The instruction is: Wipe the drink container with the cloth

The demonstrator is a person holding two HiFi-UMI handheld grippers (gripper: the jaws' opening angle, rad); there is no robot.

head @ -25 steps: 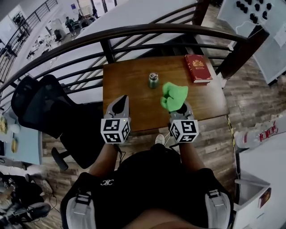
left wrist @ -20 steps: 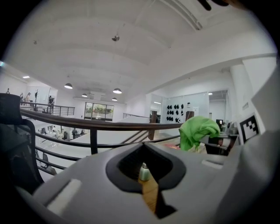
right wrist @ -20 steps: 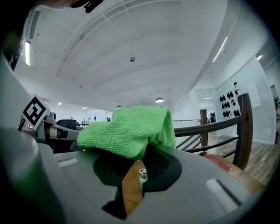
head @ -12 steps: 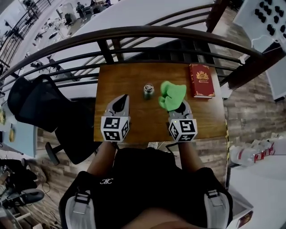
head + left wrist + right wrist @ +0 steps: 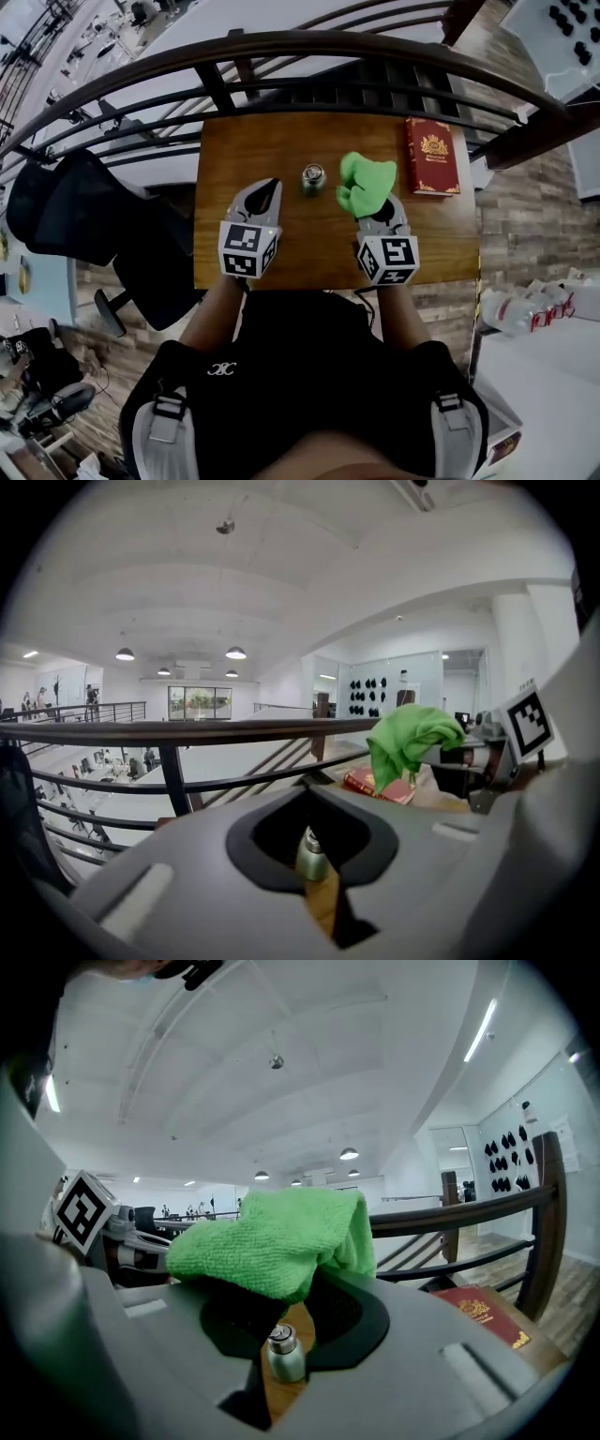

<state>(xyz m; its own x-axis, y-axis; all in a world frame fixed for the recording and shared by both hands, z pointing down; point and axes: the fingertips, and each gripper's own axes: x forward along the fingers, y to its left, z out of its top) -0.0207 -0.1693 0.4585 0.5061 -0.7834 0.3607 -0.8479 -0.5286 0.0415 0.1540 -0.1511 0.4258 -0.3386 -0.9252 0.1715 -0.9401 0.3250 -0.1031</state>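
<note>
In the head view the drink container [image 5: 313, 178] stands upright mid-counter [image 5: 281, 262] between the two tongs. The left tongs [image 5: 269, 187] are closed on nothing just to its left, and the right tongs [image 5: 377, 208], clamped on the green cloth [image 5: 364, 183], are just to its right, with cloth and container apart. The left gripper view sets the container straight ahead past shut jaws. The right gripper view sets it ahead beneath the cloth's hanging edge, so a short leftward reach should do, with the red book [image 5: 431, 155] and railing [image 5: 281, 42] well clear.
</note>
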